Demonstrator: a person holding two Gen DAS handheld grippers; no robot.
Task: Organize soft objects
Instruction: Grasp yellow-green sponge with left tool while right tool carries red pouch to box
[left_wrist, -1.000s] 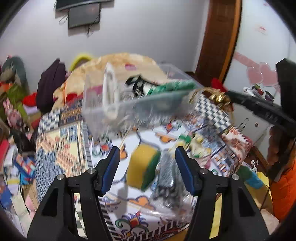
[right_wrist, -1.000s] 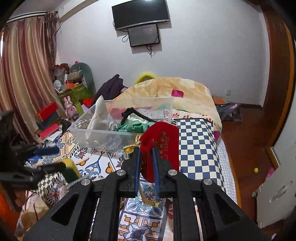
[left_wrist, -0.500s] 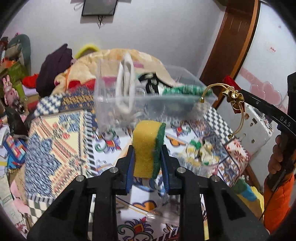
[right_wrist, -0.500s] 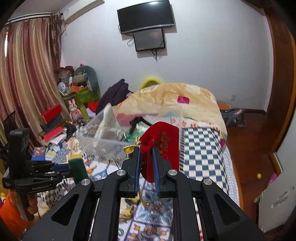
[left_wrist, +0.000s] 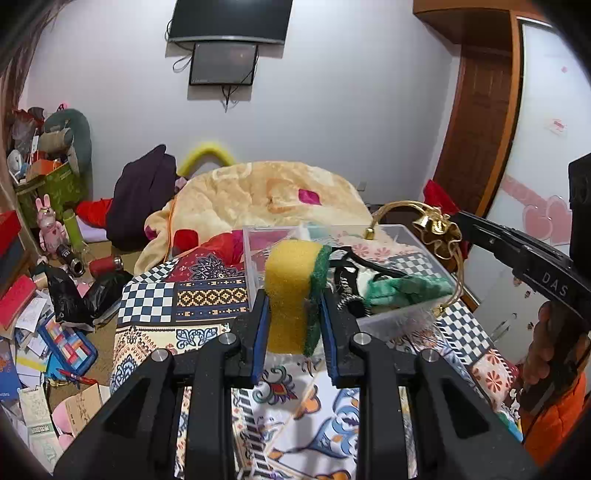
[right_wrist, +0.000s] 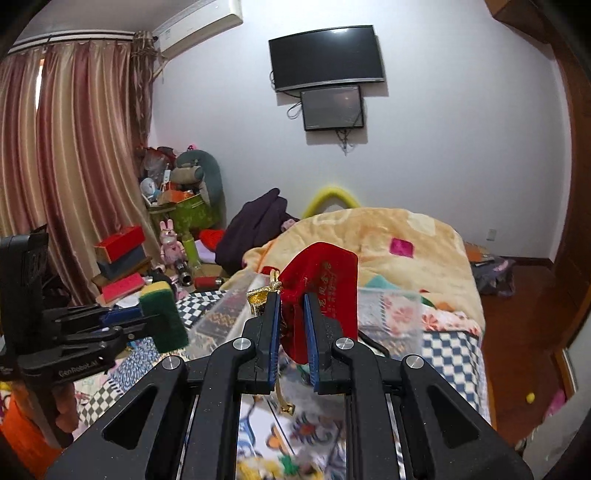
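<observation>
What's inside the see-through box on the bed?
Inside the clear plastic box lie a crumpled green cloth and a black strap. The sponge held in the left gripper covers the box's left part.

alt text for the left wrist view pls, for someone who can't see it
The left tool grips a yellow sponge with a green scrub side, held upright in front of a clear plastic bin of soft items on a patterned bedspread. At right, the right tool carries a gold-corded pouch.

Home bedroom, blanket-covered bed (right_wrist: 406, 236), wall-mounted TV (right_wrist: 327, 57), curtains (right_wrist: 74, 166), cluttered floor (left_wrist: 44, 332)
</observation>
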